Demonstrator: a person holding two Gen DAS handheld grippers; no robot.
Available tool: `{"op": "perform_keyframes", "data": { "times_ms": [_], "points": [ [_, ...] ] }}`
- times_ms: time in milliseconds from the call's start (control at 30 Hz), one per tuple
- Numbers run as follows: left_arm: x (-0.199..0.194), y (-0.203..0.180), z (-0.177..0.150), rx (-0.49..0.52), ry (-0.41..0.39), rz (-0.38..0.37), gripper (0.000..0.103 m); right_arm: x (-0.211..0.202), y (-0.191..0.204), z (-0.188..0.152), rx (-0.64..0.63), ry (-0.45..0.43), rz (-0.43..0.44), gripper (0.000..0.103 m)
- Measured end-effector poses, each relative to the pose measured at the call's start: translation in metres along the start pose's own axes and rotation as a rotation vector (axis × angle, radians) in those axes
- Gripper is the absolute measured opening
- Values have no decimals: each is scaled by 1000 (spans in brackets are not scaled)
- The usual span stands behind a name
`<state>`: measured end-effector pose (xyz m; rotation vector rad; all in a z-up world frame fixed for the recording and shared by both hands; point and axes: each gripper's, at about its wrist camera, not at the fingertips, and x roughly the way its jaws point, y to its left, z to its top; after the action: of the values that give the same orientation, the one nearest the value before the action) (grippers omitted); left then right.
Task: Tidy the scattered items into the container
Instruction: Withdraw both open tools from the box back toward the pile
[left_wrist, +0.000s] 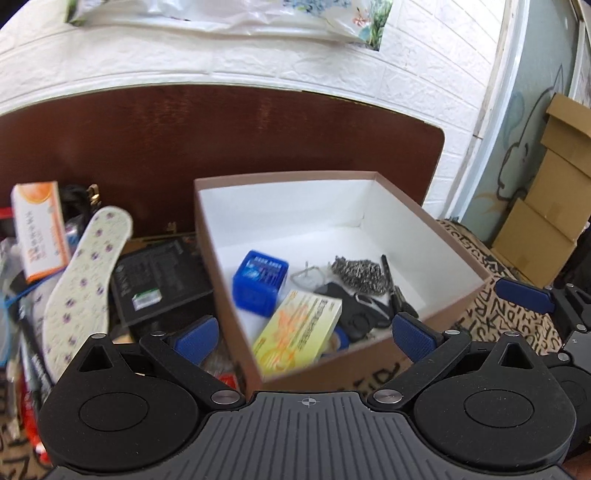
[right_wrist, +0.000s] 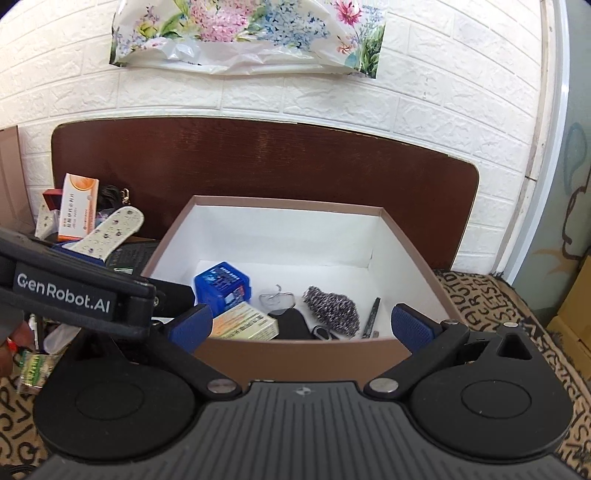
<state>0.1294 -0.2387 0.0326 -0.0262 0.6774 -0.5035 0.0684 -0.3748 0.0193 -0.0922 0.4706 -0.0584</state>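
Left wrist view: the left gripper (left_wrist: 312, 338) and right gripper (right_wrist: 301, 326) both hover with jaws spread and empty at the near wall of the box (left_wrist: 436, 221), which already holds several items, while the insole (left_wrist: 86, 277) lies outside, left of it, awaiting pickup.

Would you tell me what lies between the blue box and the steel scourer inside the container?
A bent wire clip lies on the white floor between the blue box and the scourer; the right wrist view shows it best.
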Motion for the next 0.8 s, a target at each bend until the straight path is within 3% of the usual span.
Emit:
{"op": "perform_keyframes", "data": {
  "times_ms": [800],
  "points": [
    [-101,70,-97,-118,28,142,103,-59,105,-49,4,75,122,103]
  ]
}}
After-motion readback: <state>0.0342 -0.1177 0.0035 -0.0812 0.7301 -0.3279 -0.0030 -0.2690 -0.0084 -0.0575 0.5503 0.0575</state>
